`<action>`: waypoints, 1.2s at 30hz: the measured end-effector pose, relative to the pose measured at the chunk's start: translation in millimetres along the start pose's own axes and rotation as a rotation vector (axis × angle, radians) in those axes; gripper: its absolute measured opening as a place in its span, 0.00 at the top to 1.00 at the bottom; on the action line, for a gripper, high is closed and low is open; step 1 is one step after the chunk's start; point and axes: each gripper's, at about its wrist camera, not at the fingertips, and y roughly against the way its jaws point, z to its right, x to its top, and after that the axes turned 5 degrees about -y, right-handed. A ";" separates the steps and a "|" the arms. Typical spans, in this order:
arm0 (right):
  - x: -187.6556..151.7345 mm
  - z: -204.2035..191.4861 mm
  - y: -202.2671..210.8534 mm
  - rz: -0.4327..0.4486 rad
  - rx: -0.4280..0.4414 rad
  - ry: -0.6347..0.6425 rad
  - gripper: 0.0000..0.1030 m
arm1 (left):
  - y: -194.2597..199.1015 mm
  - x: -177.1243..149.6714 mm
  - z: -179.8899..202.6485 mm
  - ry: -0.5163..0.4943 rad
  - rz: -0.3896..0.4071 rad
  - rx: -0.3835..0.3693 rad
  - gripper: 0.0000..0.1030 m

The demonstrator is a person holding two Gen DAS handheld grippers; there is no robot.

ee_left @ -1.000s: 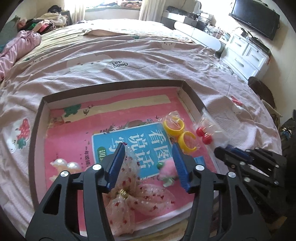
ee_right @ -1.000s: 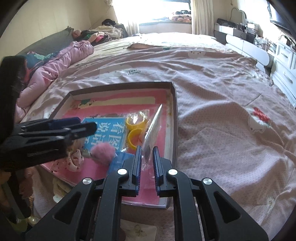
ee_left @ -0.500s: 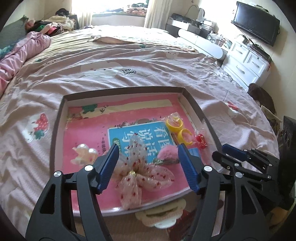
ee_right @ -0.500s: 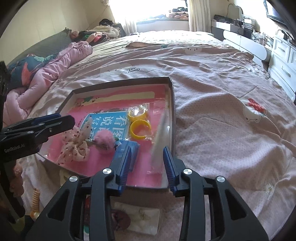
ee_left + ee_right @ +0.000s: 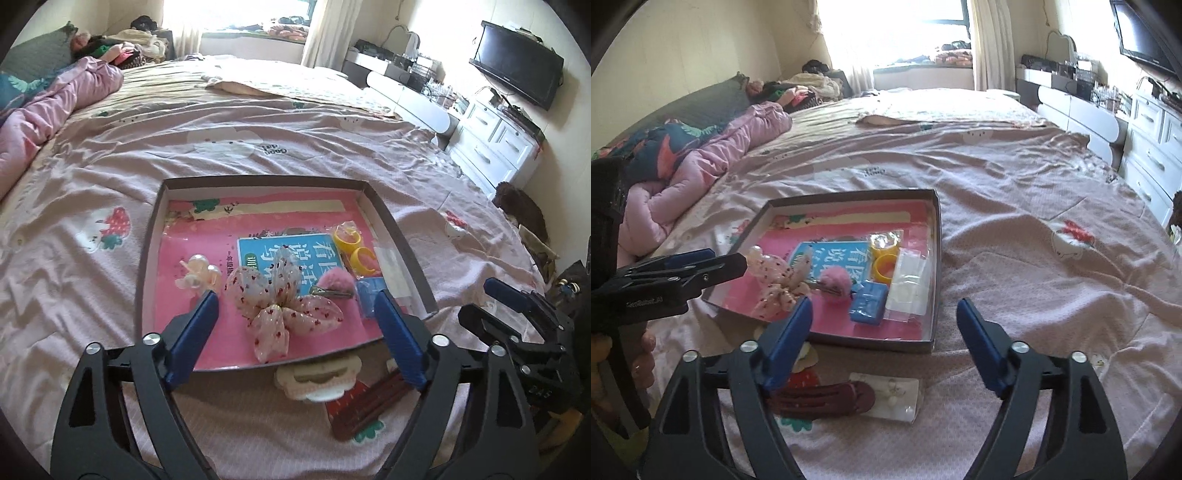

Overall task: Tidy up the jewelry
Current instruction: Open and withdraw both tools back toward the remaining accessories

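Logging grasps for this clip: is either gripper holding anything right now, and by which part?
Nothing is held. The left gripper and right gripper are both opening, with nothing between their fingers.

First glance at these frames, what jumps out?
The shallow dark-rimmed cardboard box lined with a pink book sits mid-bed on the pink printed bedspread. Inside it, a sheer red-dotted fabric bow lies near the front, with a fluffy pink pompom clip and two yellow plastic rings to its right. A dark red hair clip lies outside, before the box.
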 end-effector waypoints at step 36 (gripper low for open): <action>-35.7 -16.5 66.0 0.036 0.050 0.069 0.19 | 81.9 -60.7 -14.8 0.079 0.076 0.134 0.15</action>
